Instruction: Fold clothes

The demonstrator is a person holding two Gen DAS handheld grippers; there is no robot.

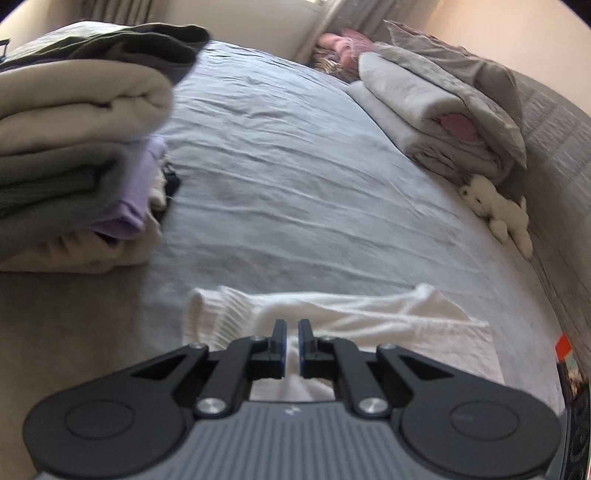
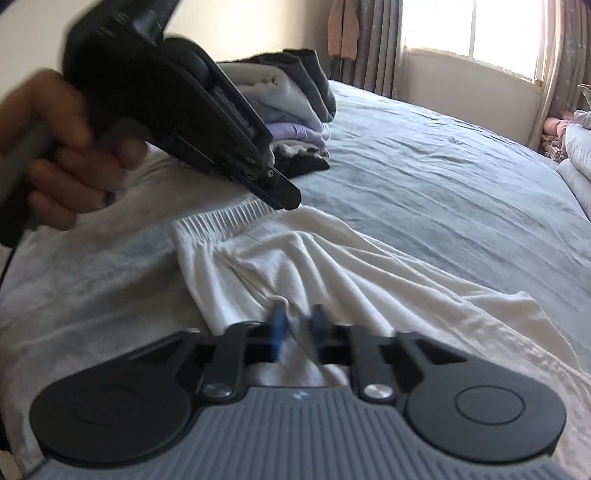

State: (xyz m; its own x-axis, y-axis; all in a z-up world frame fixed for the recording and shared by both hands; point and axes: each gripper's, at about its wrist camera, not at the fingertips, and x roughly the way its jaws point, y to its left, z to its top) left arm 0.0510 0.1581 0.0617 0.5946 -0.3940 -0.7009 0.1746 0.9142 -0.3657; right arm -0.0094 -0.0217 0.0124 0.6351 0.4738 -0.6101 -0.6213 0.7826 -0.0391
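Observation:
A white garment point(image 1: 351, 306) with a ribbed elastic waistband lies rumpled on the grey-blue bed sheet point(image 1: 277, 166). My left gripper point(image 1: 292, 328) is shut on it, with white cloth showing in the narrow gap between the fingers. In the right wrist view the left gripper point(image 2: 286, 199), held by a hand point(image 2: 62, 147), pinches the waistband edge of the garment point(image 2: 295, 266) at its left end. My right gripper point(image 2: 295, 325) is blurred. Its fingers stand close together around a bunch of the cloth, and the garment's pleats converge on them.
A stack of folded clothes point(image 1: 74, 147) point(image 2: 291, 110) sits on the bed's left side. Folded bedding and a pillow point(image 1: 436, 107) lie at the far right, with a white plush toy point(image 1: 495, 210) by the headboard. A curtained window point(image 2: 472, 29) is behind the bed.

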